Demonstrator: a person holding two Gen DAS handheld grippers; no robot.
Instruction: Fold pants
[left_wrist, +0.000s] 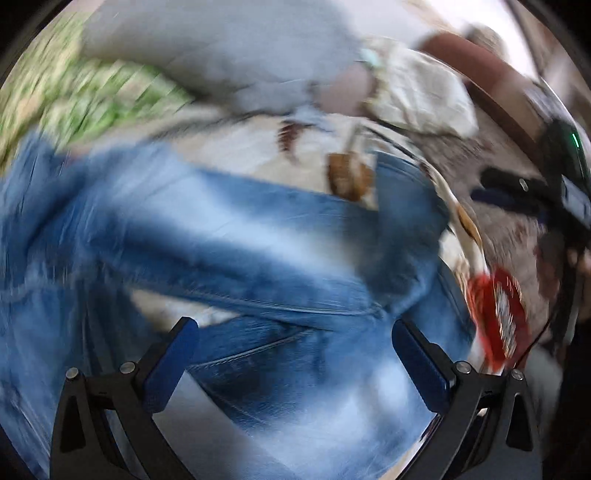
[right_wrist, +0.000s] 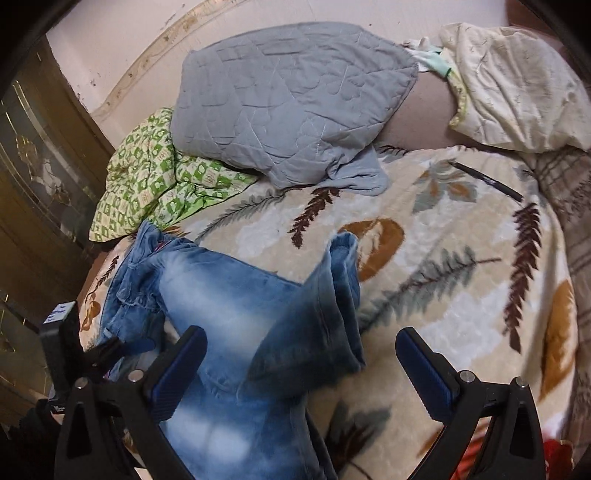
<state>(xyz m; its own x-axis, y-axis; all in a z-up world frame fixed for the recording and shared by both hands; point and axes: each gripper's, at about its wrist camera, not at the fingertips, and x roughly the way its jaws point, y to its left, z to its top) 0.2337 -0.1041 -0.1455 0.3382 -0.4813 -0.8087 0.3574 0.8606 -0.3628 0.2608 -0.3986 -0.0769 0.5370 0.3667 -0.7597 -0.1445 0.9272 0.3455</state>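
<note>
Faded blue jeans (right_wrist: 236, 306) lie on a cream blanket with a leaf print (right_wrist: 443, 258) on a bed, the waist at the left and one leg folded over so its hem points up mid-frame. My right gripper (right_wrist: 301, 354) is open just above the near part of the jeans, holding nothing. In the blurred left wrist view the jeans (left_wrist: 236, 229) fill most of the frame, and my left gripper (left_wrist: 295, 347) is open over the denim. The right gripper (left_wrist: 524, 192) shows at that view's right edge.
A grey quilted pillow (right_wrist: 295, 103), a green-and-white patterned cloth (right_wrist: 155, 177) and a cream pillow (right_wrist: 517, 85) lie at the head of the bed. A dark pen-like stick (right_wrist: 487, 181) lies on the blanket. A wooden cabinet (right_wrist: 37, 184) stands at the left. Something red (left_wrist: 498, 317) lies at the bed's edge.
</note>
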